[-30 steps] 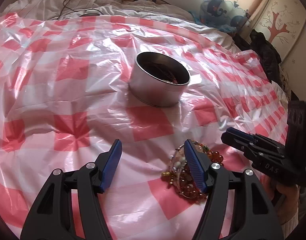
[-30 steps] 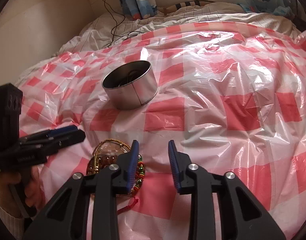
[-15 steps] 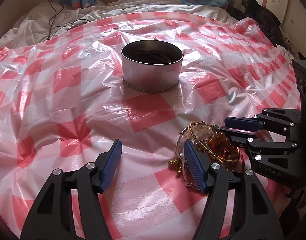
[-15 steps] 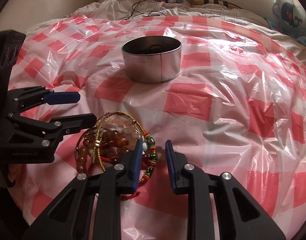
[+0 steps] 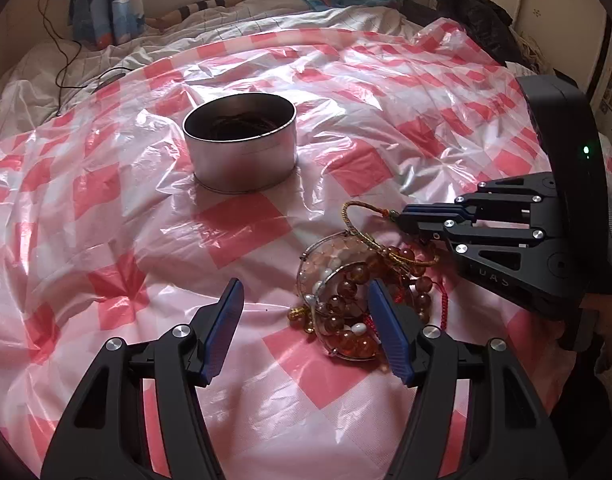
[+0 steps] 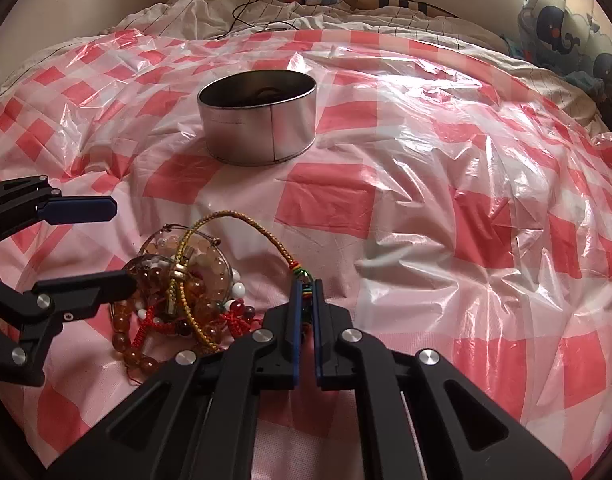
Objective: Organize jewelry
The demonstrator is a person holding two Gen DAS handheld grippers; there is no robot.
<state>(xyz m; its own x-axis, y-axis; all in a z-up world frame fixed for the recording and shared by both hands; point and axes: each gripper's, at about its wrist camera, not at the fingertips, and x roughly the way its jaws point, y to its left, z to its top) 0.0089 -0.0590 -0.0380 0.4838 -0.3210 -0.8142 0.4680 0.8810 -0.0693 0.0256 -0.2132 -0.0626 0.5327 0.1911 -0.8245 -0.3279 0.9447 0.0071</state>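
A pile of bead bracelets [image 5: 345, 292] lies on the red-and-white checked plastic sheet [image 5: 106, 200]; it also shows in the right wrist view [image 6: 178, 292]. A round metal tin [image 5: 242, 148] stands beyond it and holds some jewelry; in the right wrist view the tin [image 6: 262, 120] is ahead. My right gripper [image 6: 304, 292] is shut on a gold braided cord bracelet [image 6: 242, 220] and lifts one end off the pile. My left gripper [image 5: 306, 312] is open and empty, its right finger beside the pile.
The sheet covers a bed with rumpled white bedding [image 5: 226, 20] behind. A black cable [image 5: 62, 60] lies at the back left. Whale-print cushions [image 6: 565, 32] sit at the back right. A dark garment [image 5: 477, 20] lies at the far right.
My right gripper has closed on the gold cord bracelet and pulled it up from the pile. Both grippers have shifted closer to the pile.
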